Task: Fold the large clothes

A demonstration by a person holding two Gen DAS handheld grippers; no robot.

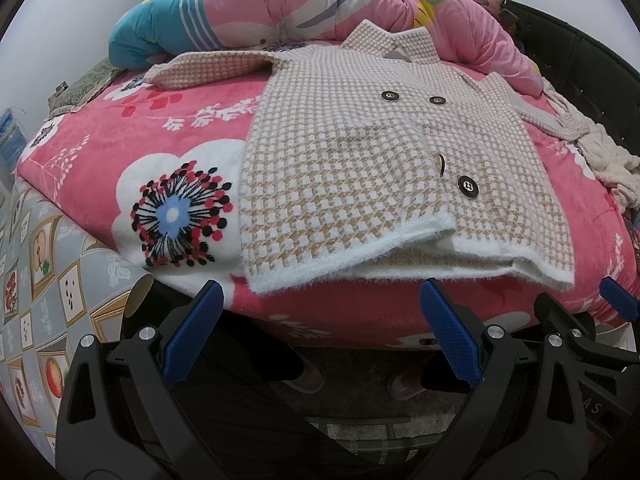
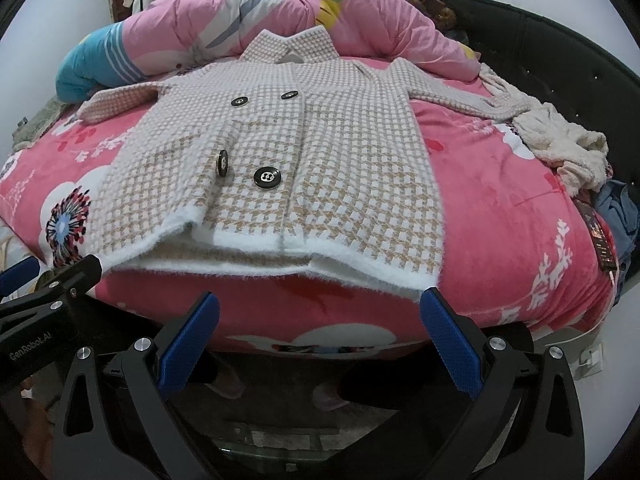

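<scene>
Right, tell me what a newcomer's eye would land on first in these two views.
The houndstooth coat grabs attention first: it lies flat and buttoned in the middle of the bed, sleeves spread, hem toward the cameras. Under it the bright pink floral blanket fills the bed, with a rumpled pink quilt heaped behind the collar. In the foreground the left gripper and right gripper hang open below the hem, holding nothing.
</scene>
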